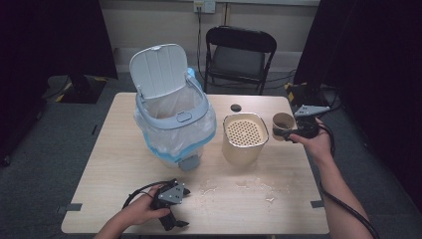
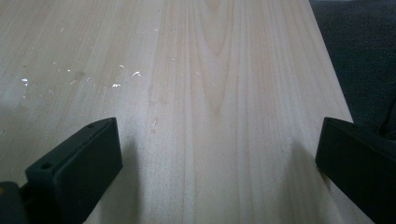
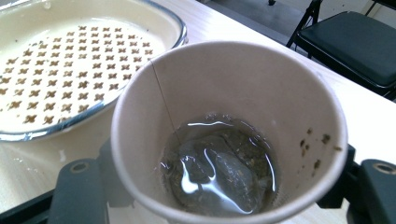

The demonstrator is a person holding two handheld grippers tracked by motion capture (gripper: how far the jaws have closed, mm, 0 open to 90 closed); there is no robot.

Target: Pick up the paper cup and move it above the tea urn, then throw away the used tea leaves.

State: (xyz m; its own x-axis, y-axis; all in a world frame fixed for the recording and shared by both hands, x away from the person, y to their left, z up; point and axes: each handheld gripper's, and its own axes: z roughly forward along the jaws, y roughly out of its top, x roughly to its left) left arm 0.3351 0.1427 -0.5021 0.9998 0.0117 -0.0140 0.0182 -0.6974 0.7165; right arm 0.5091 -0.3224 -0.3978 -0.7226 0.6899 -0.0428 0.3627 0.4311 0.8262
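Note:
My right gripper [image 1: 292, 131] is shut on a brown paper cup [image 1: 282, 124], held just right of a cream container [image 1: 243, 147] with a perforated strainer top [image 3: 70, 70]. In the right gripper view the cup [image 3: 233, 93] holds a wet tea bag [image 3: 219, 168] in a little dark liquid, and my right gripper [image 3: 224, 191] has a jaw on each side of it. My left gripper [image 1: 181, 206] rests on the table near the front edge. Seen from its own view, the left gripper [image 2: 219, 163] is open over bare wood.
A white and blue bin [image 1: 171, 119] with its lid up and a plastic liner stands at the table's [image 1: 109, 164] left centre. A small black round object [image 1: 236, 107] lies behind the container. Pale crumbs [image 1: 239, 186] dot the front middle. A black chair [image 1: 240, 55] stands beyond the far edge.

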